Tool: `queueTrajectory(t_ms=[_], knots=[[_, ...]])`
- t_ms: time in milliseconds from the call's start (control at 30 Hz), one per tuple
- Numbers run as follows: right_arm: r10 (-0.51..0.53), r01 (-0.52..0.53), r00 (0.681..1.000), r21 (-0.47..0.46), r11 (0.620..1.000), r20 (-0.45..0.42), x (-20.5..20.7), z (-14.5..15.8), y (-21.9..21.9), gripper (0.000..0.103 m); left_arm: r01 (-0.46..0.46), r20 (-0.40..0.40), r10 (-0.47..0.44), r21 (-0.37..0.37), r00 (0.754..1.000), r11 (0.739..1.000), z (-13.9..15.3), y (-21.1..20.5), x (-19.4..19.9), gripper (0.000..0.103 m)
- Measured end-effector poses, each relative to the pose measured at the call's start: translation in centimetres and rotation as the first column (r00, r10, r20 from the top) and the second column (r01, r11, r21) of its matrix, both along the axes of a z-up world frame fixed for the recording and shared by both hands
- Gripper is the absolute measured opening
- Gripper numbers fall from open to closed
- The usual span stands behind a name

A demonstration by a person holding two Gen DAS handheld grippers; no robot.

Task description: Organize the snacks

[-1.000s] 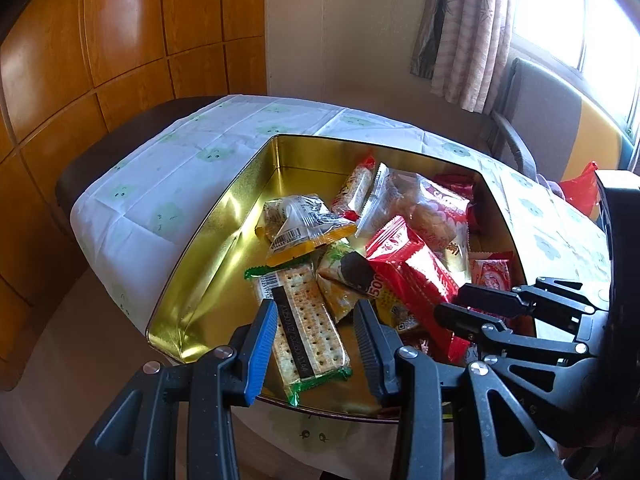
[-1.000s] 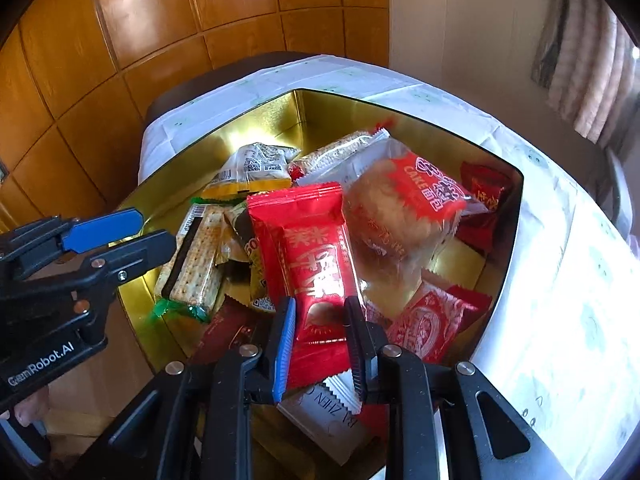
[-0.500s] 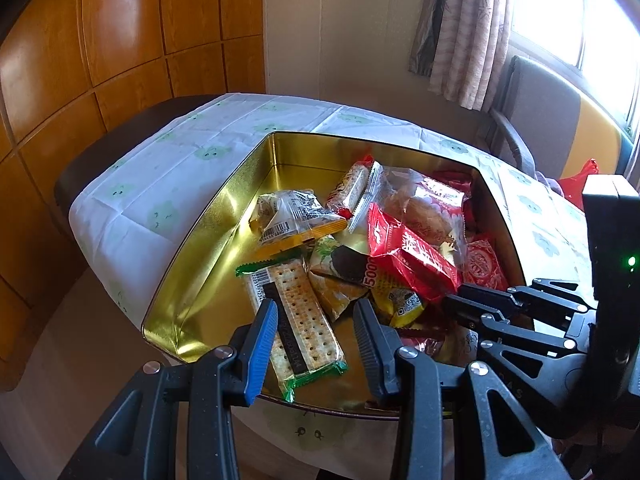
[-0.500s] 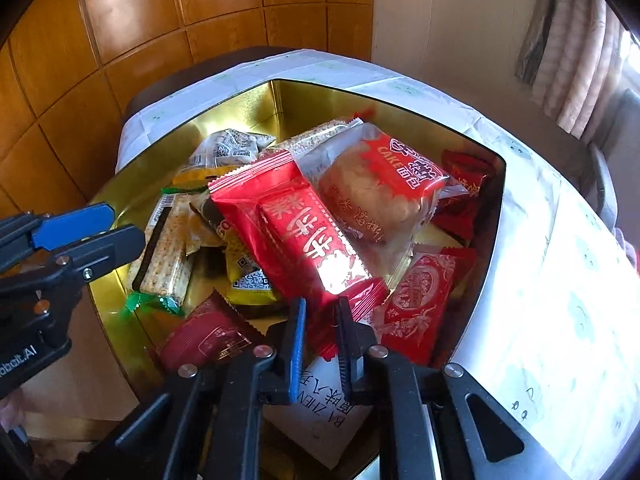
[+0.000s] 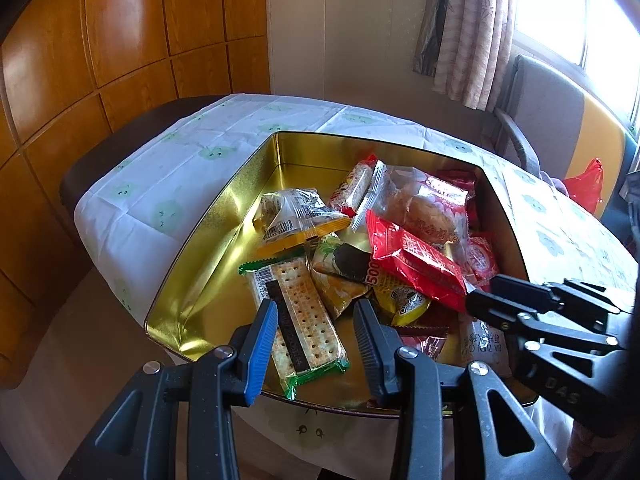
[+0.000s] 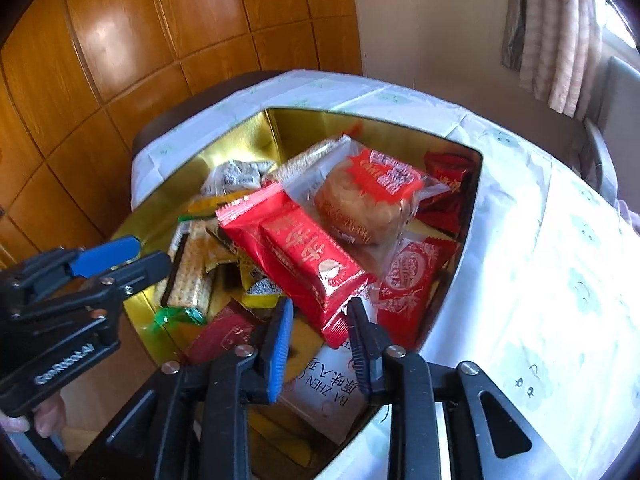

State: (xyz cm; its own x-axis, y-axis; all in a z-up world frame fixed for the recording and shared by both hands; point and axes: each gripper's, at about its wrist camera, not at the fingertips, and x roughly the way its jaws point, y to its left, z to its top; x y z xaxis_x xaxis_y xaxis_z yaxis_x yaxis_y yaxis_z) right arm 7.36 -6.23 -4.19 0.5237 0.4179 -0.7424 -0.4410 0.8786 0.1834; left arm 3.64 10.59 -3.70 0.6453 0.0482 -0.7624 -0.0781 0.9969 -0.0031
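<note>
Your right gripper [image 6: 320, 326] jaws just opening, parted around red snack packet [image 6: 298, 256] end, your left gripper [image 5: 316, 334] jaws apart, empty, above gold tin [image 5: 224, 240]

Gold tin [image 5: 208, 240], open, on table, heaped with wrapped snacks: long red packet [image 6: 296, 252] lying aslant on top, clear-wrapped cake [image 6: 364, 200] behind, green-edged cracker pack [image 5: 300, 320] flat at left.
</note>
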Motion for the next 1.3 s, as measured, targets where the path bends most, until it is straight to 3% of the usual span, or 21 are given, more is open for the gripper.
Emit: queueTrajectory(t_ms=[367, 667, 1133, 1300], knots=[[-0.095, 0.091, 0.993, 0.054, 0.994, 0.069, -2.5, 2.1, -1.2, 0.046, -0.021, 0.031, 0.020, 0.021, 0.999, 1.000, 0.5, -0.4, -0.7, 0.040], [-0.259, 0.249, 0.956, 0.085, 0.965, 0.139, -5.6, 2.7, -3.3, 0.064, -0.009, 0.097, 0.006, 0.030, 0.995, 1.000, 1.8, -1.4, -2.3, 0.040], [-0.328, 0.318, 0.926, 0.082, 0.944, 0.188, -8.0, 3.1, -4.5, 0.074, 0.004, 0.135, -0.010, 0.048, 0.991, 0.999, 2.7, -2.6, -4.0, 0.042], [-0.323, 0.314, 0.927, 0.078, 0.946, 0.191, -8.1, 3.2, -4.2, 0.075, 0.003, 0.147, -0.009, 0.043, 0.989, 0.999, 3.0, -2.5, -4.2, 0.055]])
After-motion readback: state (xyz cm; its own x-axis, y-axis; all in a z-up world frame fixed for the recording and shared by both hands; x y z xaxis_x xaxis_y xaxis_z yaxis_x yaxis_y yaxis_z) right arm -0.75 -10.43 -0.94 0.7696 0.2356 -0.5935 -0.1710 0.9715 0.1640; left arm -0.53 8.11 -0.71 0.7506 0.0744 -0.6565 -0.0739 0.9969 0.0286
